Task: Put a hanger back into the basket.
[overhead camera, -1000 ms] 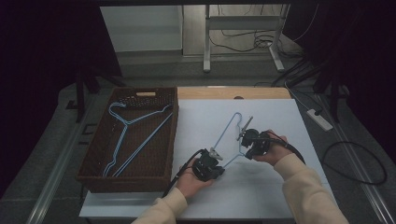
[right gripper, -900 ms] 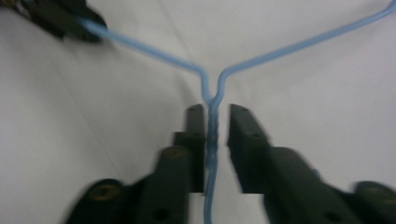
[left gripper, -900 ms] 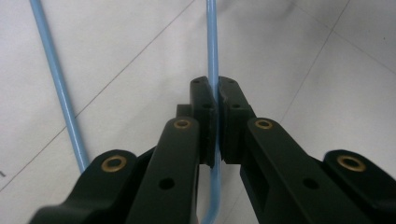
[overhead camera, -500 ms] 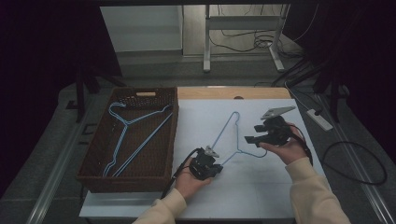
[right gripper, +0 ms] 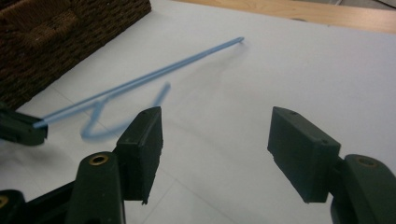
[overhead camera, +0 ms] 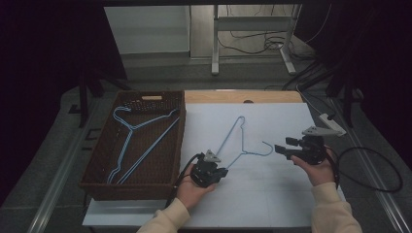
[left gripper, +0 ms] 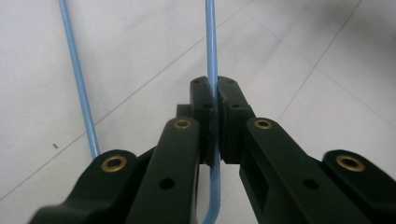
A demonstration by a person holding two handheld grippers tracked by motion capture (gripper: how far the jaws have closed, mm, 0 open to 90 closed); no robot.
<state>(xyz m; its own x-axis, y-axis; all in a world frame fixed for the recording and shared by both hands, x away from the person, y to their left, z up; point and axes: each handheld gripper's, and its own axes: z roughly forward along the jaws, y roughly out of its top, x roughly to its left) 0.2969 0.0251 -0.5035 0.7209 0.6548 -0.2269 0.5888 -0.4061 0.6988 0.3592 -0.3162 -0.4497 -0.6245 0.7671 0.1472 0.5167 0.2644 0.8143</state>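
Right gripper (overhead camera: pixel 286 148) just released blue hanger (overhead camera: pixel 238 138), backs off to three o'clock, jaws spread. Left gripper (overhead camera: pixel 219 173) keeps wire pinched; likely basket (overhead camera: pixel 99 172) next.

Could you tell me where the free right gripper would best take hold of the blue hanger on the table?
Probably the hook's neck, approached from the right. The blue hanger has its hook curling toward the open right gripper, and the left gripper already pinches a wire end, so a thin straight wire beside the hook suits a closing pinch.

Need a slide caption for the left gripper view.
Left hand-held gripper shut on the thin blue wire hanger above the white table.
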